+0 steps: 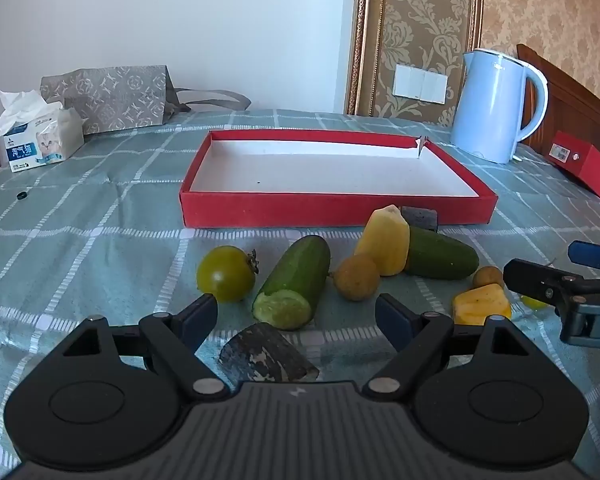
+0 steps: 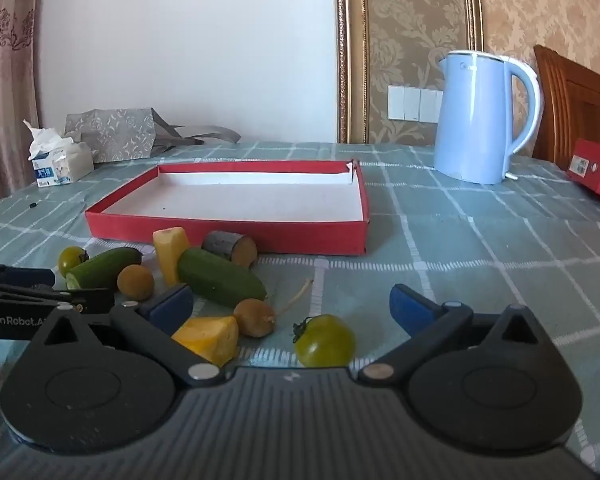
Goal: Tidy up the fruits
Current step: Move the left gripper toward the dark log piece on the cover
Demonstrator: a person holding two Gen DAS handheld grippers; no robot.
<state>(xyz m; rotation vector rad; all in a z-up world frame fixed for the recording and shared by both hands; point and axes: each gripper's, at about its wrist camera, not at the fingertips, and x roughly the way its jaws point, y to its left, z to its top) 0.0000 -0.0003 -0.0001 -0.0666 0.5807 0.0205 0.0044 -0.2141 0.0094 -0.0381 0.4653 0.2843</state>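
A shallow red box (image 1: 332, 210) (image 2: 228, 232) with a white inside lies empty on the checked cloth. In front of it lie two cucumber pieces (image 1: 294, 280) (image 1: 440, 258), a green tomato (image 1: 226, 274), a second green tomato (image 2: 325, 341), two brown round fruits (image 1: 356, 278) (image 2: 254, 317), yellow chunks (image 1: 386, 240) (image 2: 210, 338) and two dark log-like pieces (image 1: 266, 354) (image 2: 230, 247). My left gripper (image 1: 296, 316) is open, just short of the cut cucumber. My right gripper (image 2: 292, 306) is open, just behind the second tomato.
A light blue kettle (image 1: 496, 108) (image 2: 480, 116) stands right of the box. A red carton (image 1: 588, 162) lies at the right edge. A tissue pack (image 1: 40, 136) and a patterned bag (image 1: 112, 98) sit at the back left. A small black ring (image 1: 22, 195) lies on the cloth.
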